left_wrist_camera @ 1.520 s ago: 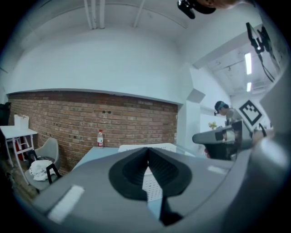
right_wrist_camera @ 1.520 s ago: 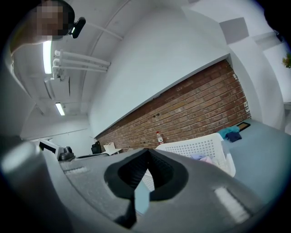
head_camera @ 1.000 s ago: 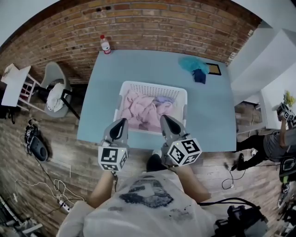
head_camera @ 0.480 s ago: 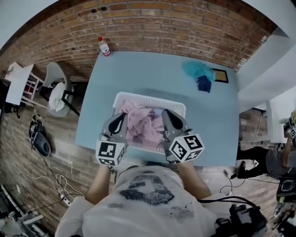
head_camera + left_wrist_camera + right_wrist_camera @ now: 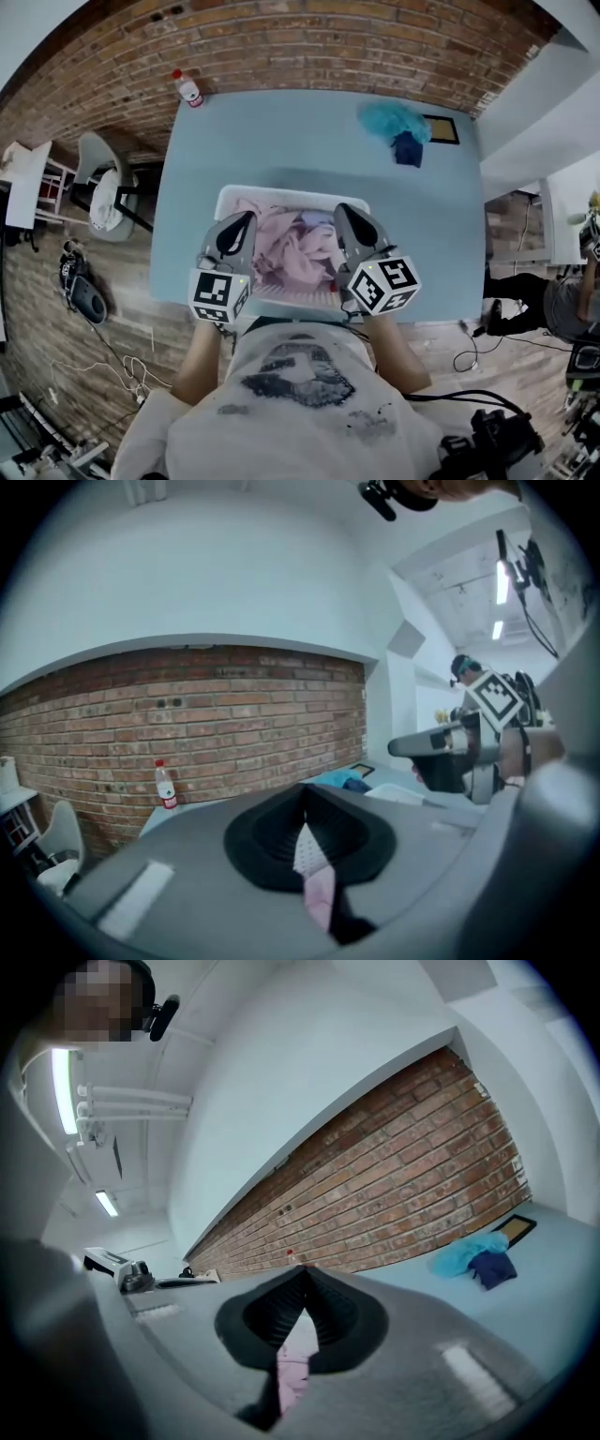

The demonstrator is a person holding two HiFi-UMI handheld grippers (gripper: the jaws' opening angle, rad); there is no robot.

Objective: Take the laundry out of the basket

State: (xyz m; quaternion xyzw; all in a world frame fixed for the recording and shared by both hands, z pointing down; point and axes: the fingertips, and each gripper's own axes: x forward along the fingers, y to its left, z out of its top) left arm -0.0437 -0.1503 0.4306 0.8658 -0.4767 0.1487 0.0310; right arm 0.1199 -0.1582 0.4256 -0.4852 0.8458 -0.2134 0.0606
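A white laundry basket [image 5: 287,194] stands on the light blue table near its front edge, with pink laundry [image 5: 292,251] and a pale lilac piece [image 5: 315,220] inside. My left gripper [image 5: 245,219] hovers over the basket's left side and my right gripper [image 5: 343,213] over its right side. Both point toward the brick wall. Both are shut with nothing between the jaws. In the left gripper view the shut jaws [image 5: 302,797] show a sliver of pink laundry [image 5: 319,897] below them. The right gripper view [image 5: 301,1275] shows the same pink laundry [image 5: 292,1358].
A teal cloth [image 5: 392,120] with a dark blue piece [image 5: 406,151] lies at the table's far right, beside a small framed board [image 5: 441,129]. A water bottle [image 5: 188,89] stands at the far left corner. A chair [image 5: 105,183] with a white cloth stands left of the table.
Both grippers have moved forward from the basket's near rim to over its left and right sides. They stay shut and side by side.
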